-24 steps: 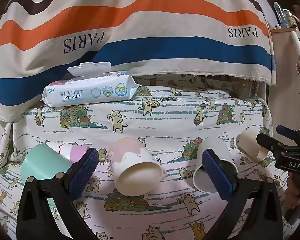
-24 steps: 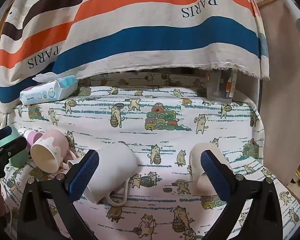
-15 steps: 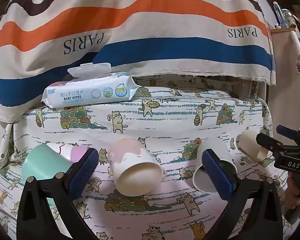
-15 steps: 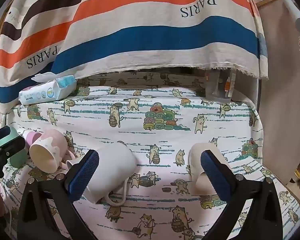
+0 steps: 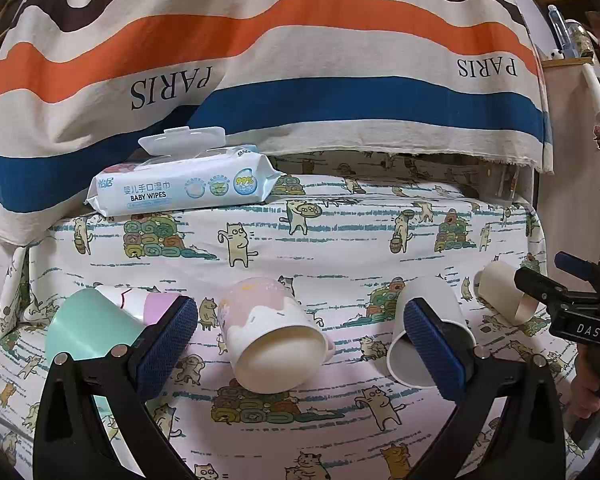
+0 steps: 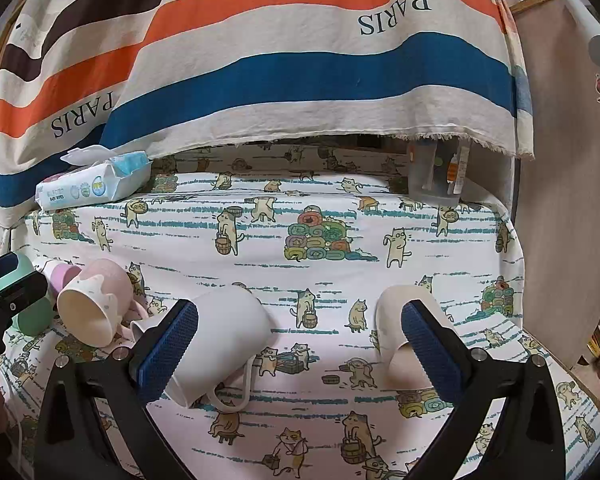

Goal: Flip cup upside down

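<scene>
Several cups lie on their sides on a cat-print cloth. In the left wrist view a pink-and-white mug [image 5: 274,334] lies between the fingers of my open, empty left gripper [image 5: 300,344], with a teal cup [image 5: 86,330] at left, a white mug [image 5: 424,338] at right and a cream cup [image 5: 504,294] beyond. In the right wrist view my open, empty right gripper [image 6: 300,344] frames the white mug [image 6: 224,338] at left and the cream cup [image 6: 406,328] at right. The pink mug [image 6: 94,302] lies further left.
A baby wipes pack [image 5: 184,190] lies at the back left. A striped "PARIS" cloth [image 5: 300,80] hangs behind. A clear container [image 6: 436,176] stands at the back right. A wooden panel [image 6: 568,200] borders the right side.
Both views have shifted only slightly. The cups have not moved and both grippers stay open.
</scene>
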Demonstrator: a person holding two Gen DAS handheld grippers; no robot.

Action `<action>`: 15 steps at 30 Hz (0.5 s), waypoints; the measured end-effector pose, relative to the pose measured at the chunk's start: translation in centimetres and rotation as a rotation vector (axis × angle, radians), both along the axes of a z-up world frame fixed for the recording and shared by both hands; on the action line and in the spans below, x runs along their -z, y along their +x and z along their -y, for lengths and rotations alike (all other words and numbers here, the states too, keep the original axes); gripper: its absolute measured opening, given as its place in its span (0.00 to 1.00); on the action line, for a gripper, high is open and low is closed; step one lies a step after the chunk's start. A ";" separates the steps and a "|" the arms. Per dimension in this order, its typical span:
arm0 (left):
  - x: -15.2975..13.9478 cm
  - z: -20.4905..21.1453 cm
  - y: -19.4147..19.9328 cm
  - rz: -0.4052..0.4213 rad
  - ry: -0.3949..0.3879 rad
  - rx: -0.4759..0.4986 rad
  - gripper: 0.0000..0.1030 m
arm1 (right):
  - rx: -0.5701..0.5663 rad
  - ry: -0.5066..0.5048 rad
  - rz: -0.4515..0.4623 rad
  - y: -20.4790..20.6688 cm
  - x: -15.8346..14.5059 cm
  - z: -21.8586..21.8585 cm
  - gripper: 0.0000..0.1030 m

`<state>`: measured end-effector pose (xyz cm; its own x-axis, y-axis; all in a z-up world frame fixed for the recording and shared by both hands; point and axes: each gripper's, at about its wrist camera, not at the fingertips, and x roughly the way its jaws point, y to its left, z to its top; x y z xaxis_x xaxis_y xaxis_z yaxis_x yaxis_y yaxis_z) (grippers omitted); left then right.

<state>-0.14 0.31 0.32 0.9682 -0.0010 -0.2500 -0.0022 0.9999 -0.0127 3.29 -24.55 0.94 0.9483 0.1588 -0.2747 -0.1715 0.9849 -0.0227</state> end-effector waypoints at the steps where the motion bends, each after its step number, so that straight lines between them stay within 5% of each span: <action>1: 0.0 0.0 0.0 -0.001 0.001 -0.002 0.99 | 0.000 0.001 0.000 0.0 0.0 0.0 1.00; 15: 0.2 -0.2 0.0 0.000 -0.002 -0.010 0.99 | 0.001 0.000 0.000 0.0 0.0 0.0 1.00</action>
